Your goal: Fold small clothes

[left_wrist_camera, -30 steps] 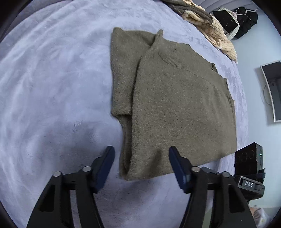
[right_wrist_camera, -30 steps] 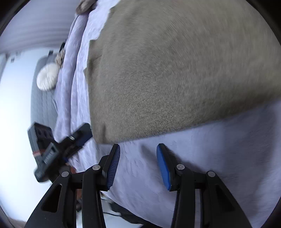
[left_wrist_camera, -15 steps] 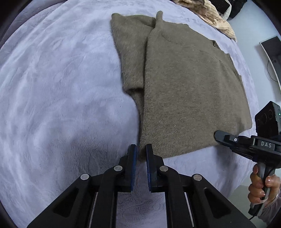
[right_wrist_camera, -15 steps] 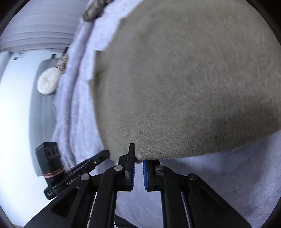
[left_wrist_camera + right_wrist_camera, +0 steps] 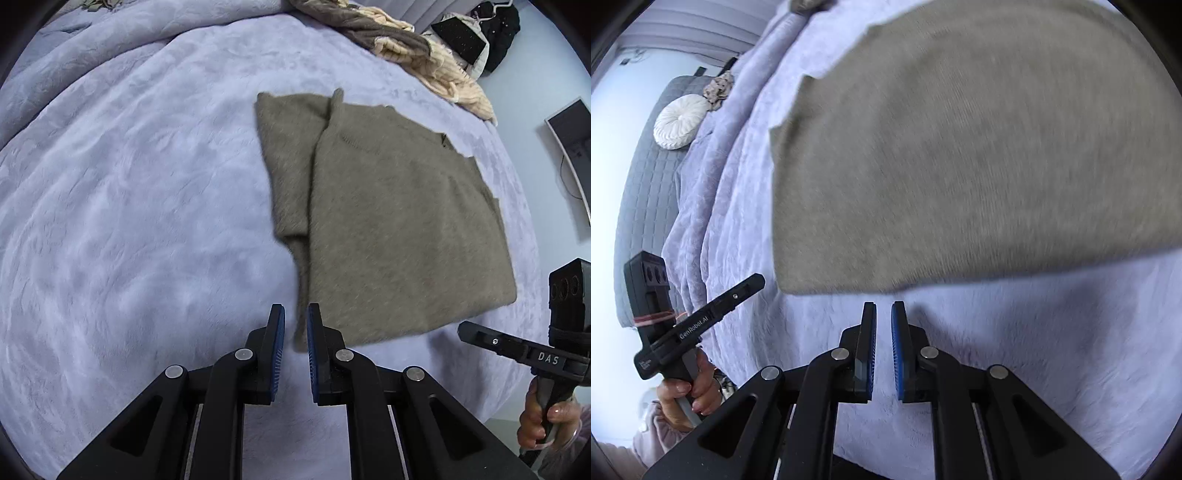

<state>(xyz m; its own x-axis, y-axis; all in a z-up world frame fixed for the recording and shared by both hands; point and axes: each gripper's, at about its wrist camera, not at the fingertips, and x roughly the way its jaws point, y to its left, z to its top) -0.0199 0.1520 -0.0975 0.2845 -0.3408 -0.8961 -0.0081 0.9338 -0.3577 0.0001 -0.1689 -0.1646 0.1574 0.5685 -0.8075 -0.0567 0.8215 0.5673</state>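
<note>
An olive knit sweater (image 5: pixel 399 229) lies folded lengthwise on the lavender blanket (image 5: pixel 129 221). Its near left corner runs down between the blue pads of my left gripper (image 5: pixel 295 306), which is shut on that corner. In the right wrist view the sweater (image 5: pixel 960 166) fills the upper frame, blurred. Its near hem dips to the tips of my right gripper (image 5: pixel 883 303), which is shut on the very edge, and a shadow lies under the hem. Each gripper also shows in the other's view: the right gripper (image 5: pixel 461 326) at the hem's right end, the left gripper (image 5: pixel 761 278) at the left.
A heap of beige and brown knitwear (image 5: pixel 417 59) lies at the bed's far edge, with dark items (image 5: pixel 491 33) beyond it. A round white cushion (image 5: pixel 681 125) rests on a grey quilted headboard. A hand (image 5: pixel 543 417) grips the right tool.
Both grippers went from wide open to shut at the sweater's near hem, then rose a little. The sweater now looks blurred at its near edge.
</note>
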